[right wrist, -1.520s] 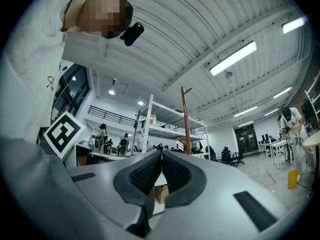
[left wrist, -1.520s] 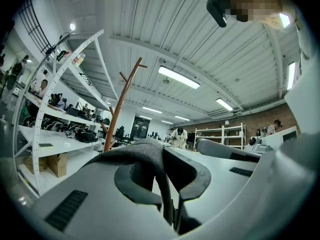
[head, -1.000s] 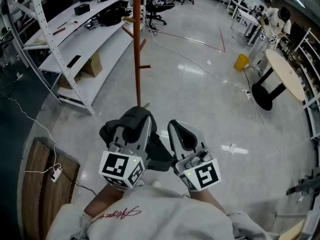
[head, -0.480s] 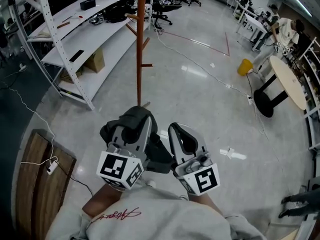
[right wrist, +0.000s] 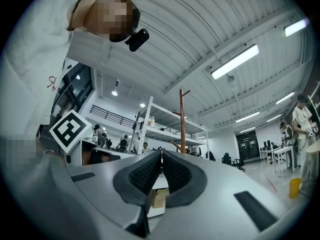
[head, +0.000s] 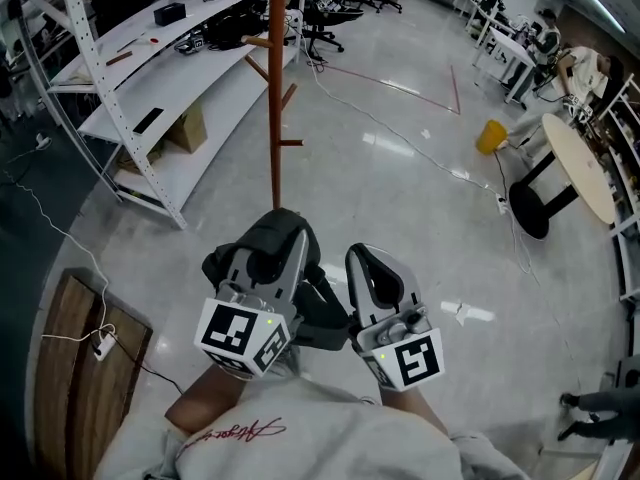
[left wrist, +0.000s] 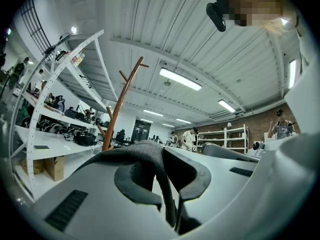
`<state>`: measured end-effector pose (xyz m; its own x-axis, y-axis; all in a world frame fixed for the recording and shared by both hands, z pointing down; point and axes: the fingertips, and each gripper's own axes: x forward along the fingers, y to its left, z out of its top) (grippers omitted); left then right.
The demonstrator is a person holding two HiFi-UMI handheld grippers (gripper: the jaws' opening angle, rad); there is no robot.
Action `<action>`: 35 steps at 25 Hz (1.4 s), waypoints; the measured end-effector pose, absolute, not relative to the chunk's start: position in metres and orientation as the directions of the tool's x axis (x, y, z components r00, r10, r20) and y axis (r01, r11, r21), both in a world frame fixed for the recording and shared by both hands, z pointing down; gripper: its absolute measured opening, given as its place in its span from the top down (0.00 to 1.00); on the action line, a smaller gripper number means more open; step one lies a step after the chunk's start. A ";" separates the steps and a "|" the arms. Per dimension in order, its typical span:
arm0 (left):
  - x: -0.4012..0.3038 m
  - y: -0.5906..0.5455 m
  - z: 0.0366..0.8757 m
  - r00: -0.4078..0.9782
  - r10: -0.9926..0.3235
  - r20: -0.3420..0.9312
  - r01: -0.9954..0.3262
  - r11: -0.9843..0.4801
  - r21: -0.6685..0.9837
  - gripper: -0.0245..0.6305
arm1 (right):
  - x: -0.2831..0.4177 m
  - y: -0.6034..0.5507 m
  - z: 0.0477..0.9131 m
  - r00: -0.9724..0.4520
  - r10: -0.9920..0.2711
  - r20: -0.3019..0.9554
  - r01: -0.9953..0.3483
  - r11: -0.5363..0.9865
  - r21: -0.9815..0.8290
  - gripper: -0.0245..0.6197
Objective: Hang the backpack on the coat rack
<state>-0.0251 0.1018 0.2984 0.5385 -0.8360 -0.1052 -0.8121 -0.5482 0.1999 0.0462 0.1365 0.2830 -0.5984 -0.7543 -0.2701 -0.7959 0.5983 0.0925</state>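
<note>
The black backpack (head: 322, 306) hangs under my left gripper (head: 272, 243), its dark grey strap (left wrist: 145, 156) looped over the jaw tips. The left gripper is shut on that strap, and the bag's body sags between the two grippers. Just to the right, my right gripper (head: 362, 258) is shut, its ribbed pads (right wrist: 172, 171) meeting with nothing between them. Straight ahead on the floor stands the coat rack (head: 275, 98), a brown wooden pole with short angled pegs. The pole also rises beyond the jaws in the left gripper view (left wrist: 120, 101) and the right gripper view (right wrist: 183, 119).
White metal shelving (head: 150, 78) runs along the left, close to the rack. A wooden panel (head: 80, 368) with a cable lies at the lower left. A yellow bin (head: 489, 135), a round table (head: 575, 168) and people at desks are at the far right. Cables cross the shiny floor.
Both grippers have drifted a little forward toward the coat rack, carrying the backpack along. Neither grip has changed.
</note>
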 end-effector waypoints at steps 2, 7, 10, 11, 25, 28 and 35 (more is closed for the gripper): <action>-0.022 0.087 0.302 0.551 -0.828 -0.105 -0.803 -0.560 0.202 0.90 | 0.048 0.120 0.283 -0.590 -0.761 -0.271 -0.803 0.589 0.095 0.93; -0.012 0.050 0.313 0.588 -0.804 -0.093 -0.778 -0.593 0.206 0.90 | 0.046 0.068 0.281 -0.577 -0.760 -0.299 -0.812 0.575 0.103 0.93; -0.004 0.027 0.324 0.628 -0.776 -0.066 -0.748 -0.625 0.223 0.90 | 0.046 0.034 0.277 -0.564 -0.760 -0.323 -0.820 0.562 0.108 0.93; -0.002 0.017 0.326 0.637 -0.768 -0.061 -0.740 -0.632 0.231 0.90 | 0.046 0.023 0.274 -0.559 -0.760 -0.331 -0.823 0.558 0.110 0.93; 0.066 -0.063 0.350 0.828 -0.560 0.016 -0.531 -0.776 0.339 0.90 | 0.086 -0.085 0.250 -0.446 -0.814 -0.374 -0.891 0.443 0.098 0.93; 0.092 -0.065 0.351 0.862 -0.506 0.032 -0.480 -0.793 0.375 0.90 | 0.101 -0.090 0.249 -0.432 -0.825 -0.365 -0.899 0.427 0.098 0.93; 0.135 -0.112 0.344 0.881 -0.473 0.018 -0.436 -0.797 0.417 0.90 | 0.146 -0.098 0.249 -0.385 -0.856 -0.345 -0.921 0.377 0.094 0.93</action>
<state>0.1350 -0.1117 0.3437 0.8811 -0.4726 0.0179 -0.4361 -0.7973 0.4174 0.1462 -0.0984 0.2487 -0.3855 -0.8556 -0.3455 -0.9214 0.3773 0.0936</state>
